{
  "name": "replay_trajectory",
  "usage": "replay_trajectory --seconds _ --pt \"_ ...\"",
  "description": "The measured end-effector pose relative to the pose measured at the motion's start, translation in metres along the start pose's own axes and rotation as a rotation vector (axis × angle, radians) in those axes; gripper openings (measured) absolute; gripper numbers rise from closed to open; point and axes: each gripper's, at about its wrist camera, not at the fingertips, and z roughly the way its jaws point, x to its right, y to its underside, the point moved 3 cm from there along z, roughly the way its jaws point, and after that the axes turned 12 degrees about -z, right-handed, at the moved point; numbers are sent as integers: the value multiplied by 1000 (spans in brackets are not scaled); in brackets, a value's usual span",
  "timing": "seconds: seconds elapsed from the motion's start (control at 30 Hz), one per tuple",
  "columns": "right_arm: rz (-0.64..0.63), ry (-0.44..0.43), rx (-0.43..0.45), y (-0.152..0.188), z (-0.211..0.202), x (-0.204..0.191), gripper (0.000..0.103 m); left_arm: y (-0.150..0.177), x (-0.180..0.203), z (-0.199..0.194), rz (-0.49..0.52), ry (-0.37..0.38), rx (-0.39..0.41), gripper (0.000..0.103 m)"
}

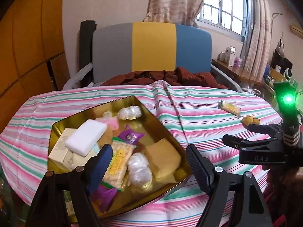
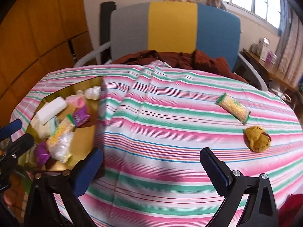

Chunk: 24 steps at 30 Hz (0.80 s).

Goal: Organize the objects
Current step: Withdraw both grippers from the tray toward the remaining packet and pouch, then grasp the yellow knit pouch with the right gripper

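Two snacks (image 2: 233, 108) beyond right tool (image 2: 151, 172), both tools' jaws apart, empty

The near corner of the gold tin (image 1: 56, 130) is covered by the left gripper (image 1: 149, 162), and the lower end of the purple packet (image 1: 105, 196) is blurred there. In the right wrist view the tin's (image 2: 89, 141) left side is cut off behind the other gripper's blue finger (image 2: 10, 127), and its contents are smeared. The shelf boxes (image 1: 230, 55) by the window are too small to be read, and the right gripper's (image 1: 236, 136) body is lost at the edge.
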Motion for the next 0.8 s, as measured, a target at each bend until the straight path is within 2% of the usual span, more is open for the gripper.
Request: replay_trajectory --seconds 0.43,0.67,0.8 --pt "189 74 -79 14 12 88 103 -4 38 19 60 75 -42 81" --pt "363 164 -73 18 7 173 103 -9 50 31 43 103 -67 81" --pt "486 214 -70 23 9 225 103 -10 63 36 80 122 -76 81"
